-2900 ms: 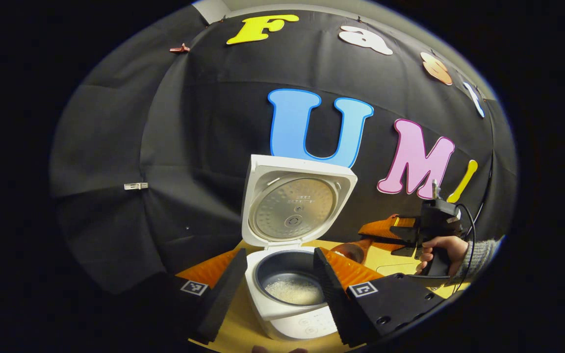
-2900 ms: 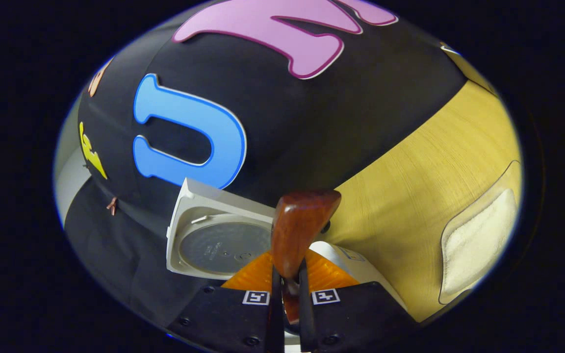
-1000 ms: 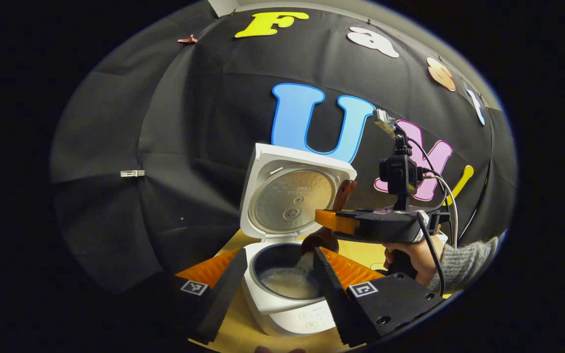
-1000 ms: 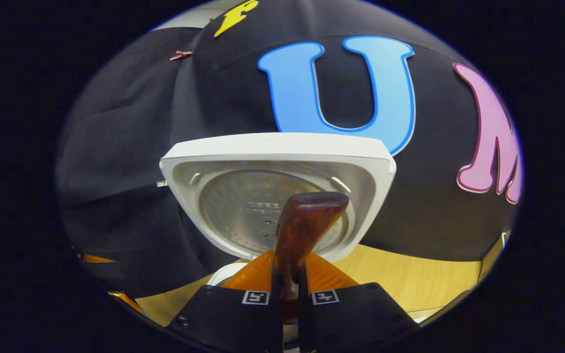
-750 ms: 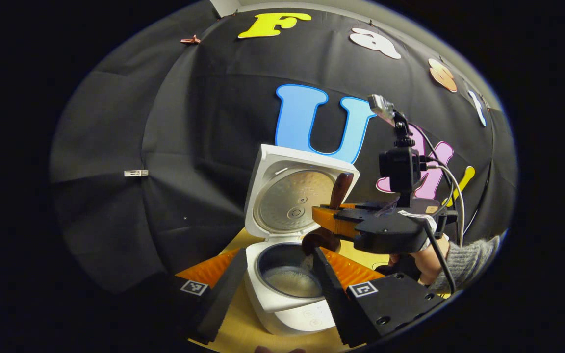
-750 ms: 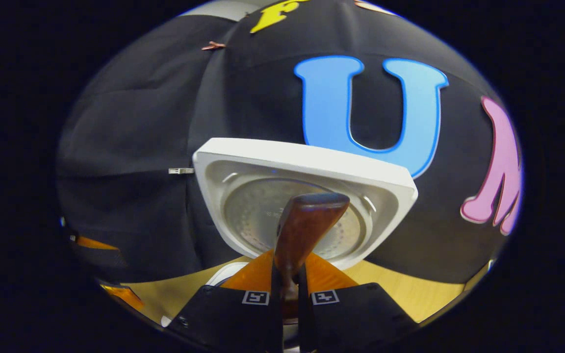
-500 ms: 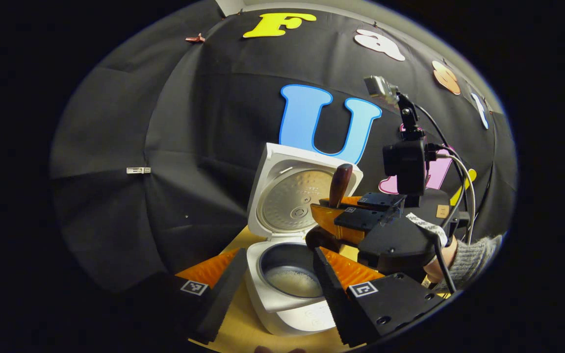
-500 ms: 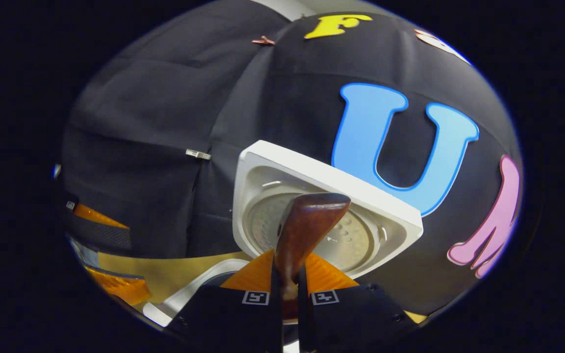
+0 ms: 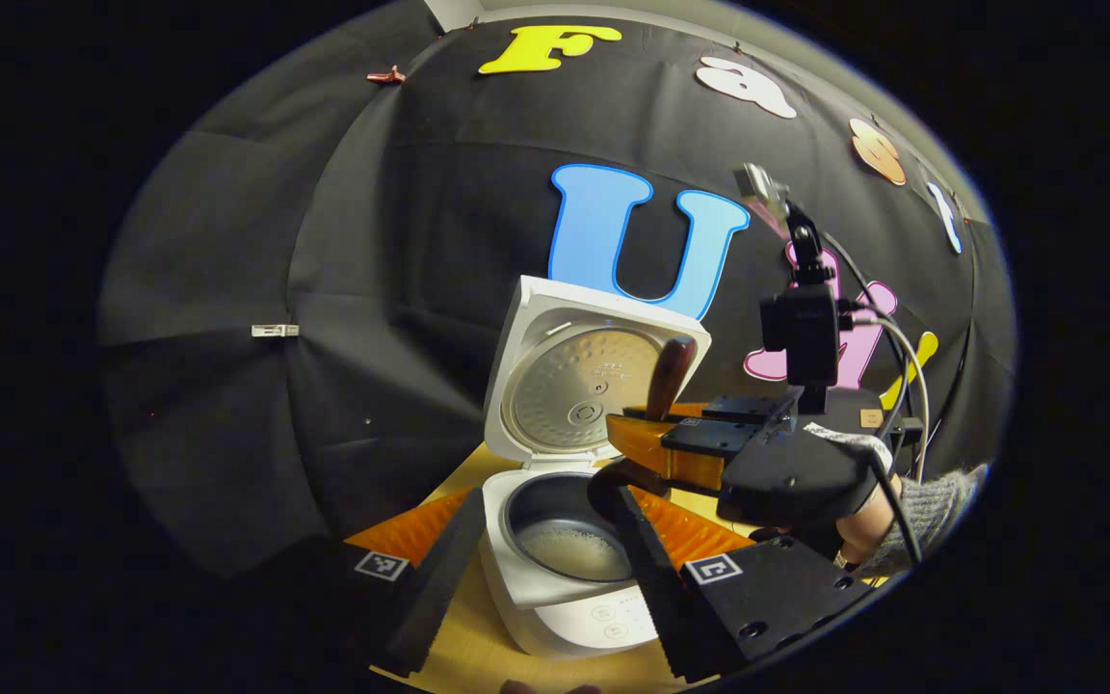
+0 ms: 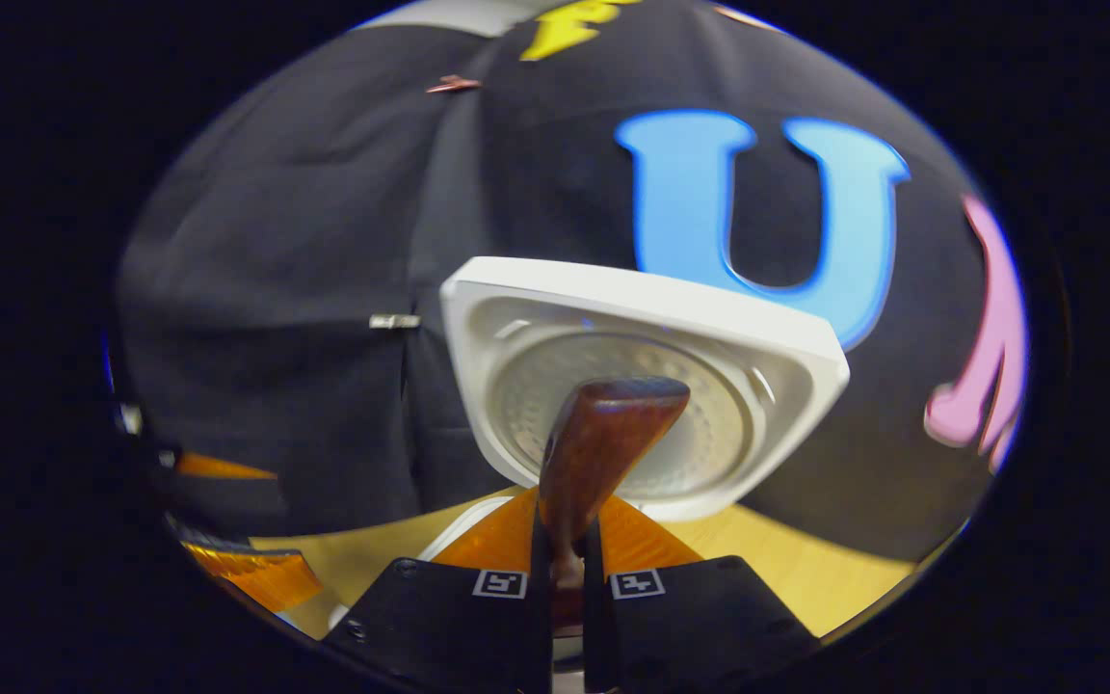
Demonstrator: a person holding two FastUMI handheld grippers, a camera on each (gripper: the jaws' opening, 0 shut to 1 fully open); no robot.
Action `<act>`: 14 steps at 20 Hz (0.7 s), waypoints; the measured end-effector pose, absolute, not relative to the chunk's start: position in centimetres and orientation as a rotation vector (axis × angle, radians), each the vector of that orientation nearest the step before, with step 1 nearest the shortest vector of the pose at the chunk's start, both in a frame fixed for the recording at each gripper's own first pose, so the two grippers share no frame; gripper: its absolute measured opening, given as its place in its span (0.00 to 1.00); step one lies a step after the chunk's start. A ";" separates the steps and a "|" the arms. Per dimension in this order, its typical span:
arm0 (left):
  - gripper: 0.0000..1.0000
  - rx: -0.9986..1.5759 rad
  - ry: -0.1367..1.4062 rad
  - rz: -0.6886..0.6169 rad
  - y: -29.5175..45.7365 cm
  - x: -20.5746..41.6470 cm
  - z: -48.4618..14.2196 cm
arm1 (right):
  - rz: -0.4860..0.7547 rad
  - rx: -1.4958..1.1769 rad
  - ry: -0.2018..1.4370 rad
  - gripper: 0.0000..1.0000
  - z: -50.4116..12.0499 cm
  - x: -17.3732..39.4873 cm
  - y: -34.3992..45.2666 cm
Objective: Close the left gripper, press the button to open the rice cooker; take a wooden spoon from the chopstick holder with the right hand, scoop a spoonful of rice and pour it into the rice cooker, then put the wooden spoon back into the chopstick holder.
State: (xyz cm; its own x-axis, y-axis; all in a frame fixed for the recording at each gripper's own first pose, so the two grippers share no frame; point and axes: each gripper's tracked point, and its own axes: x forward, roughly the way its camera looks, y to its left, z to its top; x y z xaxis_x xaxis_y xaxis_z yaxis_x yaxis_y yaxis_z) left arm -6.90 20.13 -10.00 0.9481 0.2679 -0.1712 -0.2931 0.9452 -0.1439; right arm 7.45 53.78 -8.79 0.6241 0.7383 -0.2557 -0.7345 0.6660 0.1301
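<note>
The white rice cooker (image 9: 574, 617) stands open, its lid (image 9: 594, 386) upright and rice (image 9: 574, 549) in the dark pot. My left gripper (image 9: 545, 569) is open, its fingers on either side of the cooker's front. My right gripper (image 9: 647, 434), held by a hand (image 9: 863, 535), hovers over the pot's right rim, shut on the wooden spoon (image 9: 669, 376). The spoon's handle points up and its bowl (image 9: 616, 482) hangs tipped just above the pot. In the right gripper view, the right gripper (image 10: 565, 569) pinches the spoon handle (image 10: 603, 443) in front of the lid (image 10: 642, 318).
The cooker sits on a light wooden table (image 10: 806, 559) against the booth's black cloth wall. The left gripper's finger (image 10: 237, 573) shows at the lower left of the right gripper view. A grey sleeve (image 9: 931, 501) and cables trail behind the right gripper.
The right gripper has rolled and lifted slightly over the pot. Rice that was falling from the spoon has stopped. The left gripper has stayed put.
</note>
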 end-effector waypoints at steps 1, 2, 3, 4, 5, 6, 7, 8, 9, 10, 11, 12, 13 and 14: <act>0.88 -0.170 0.149 0.293 20.1 -7.0 -9.8 | 0.822 0.143 0.370 0.17 -9.1 7.9 53.0; 0.88 -0.171 0.145 0.298 20.1 -7.2 -9.6 | 0.796 0.262 0.428 0.17 -9.4 8.6 52.2; 0.89 -0.170 0.144 0.304 20.1 -7.3 -9.5 | 0.770 0.355 0.471 0.16 -9.5 9.2 51.6; 0.88 -0.168 0.145 0.307 20.0 -7.4 -9.3 | 0.747 0.418 0.498 0.16 -9.4 9.5 50.9; 0.88 -0.163 0.145 0.309 20.0 -7.5 -9.2 | 0.729 0.462 0.514 0.17 -9.5 9.9 50.2; 0.89 -0.158 0.145 0.307 19.9 -7.5 -9.0 | 0.717 0.499 0.529 0.17 -9.7 10.1 50.0; 0.88 -0.152 0.146 0.304 19.8 -7.4 -8.9 | 0.707 0.534 0.542 0.17 -10.0 10.2 49.9; 0.88 -0.147 0.149 0.299 19.8 -7.2 -8.8 | 0.698 0.569 0.550 0.16 -9.9 10.3 49.7; 0.88 -0.142 0.151 0.295 19.7 -7.0 -8.8 | 0.693 0.604 0.556 0.16 -9.8 10.3 49.5; 0.88 -0.137 0.150 0.294 19.7 -6.8 -8.6 | 0.689 0.634 0.558 0.17 -9.5 10.4 48.9; 0.88 -0.134 0.146 0.295 19.6 -6.7 -8.2 | 0.686 0.661 0.562 0.17 -9.1 10.3 48.2; 0.88 -0.133 0.137 0.295 19.4 -6.5 -7.8 | 0.685 0.684 0.560 0.17 -8.7 10.3 47.4; 0.88 -0.131 0.129 0.294 19.1 -6.3 -7.4 | 0.685 0.704 0.557 0.17 -8.2 10.2 46.4; 0.88 -0.125 0.125 0.292 18.8 -5.9 -7.0 | 0.685 0.723 0.552 0.16 -7.6 10.0 45.1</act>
State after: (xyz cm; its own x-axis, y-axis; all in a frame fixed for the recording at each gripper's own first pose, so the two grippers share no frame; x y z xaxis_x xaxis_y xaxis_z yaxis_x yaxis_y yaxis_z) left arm -5.93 18.82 -7.02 0.9500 0.2790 -0.1404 -0.2944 0.9500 -0.1042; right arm 10.01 45.06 -7.61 0.6534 0.7250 -0.2178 -0.3673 0.5552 0.7462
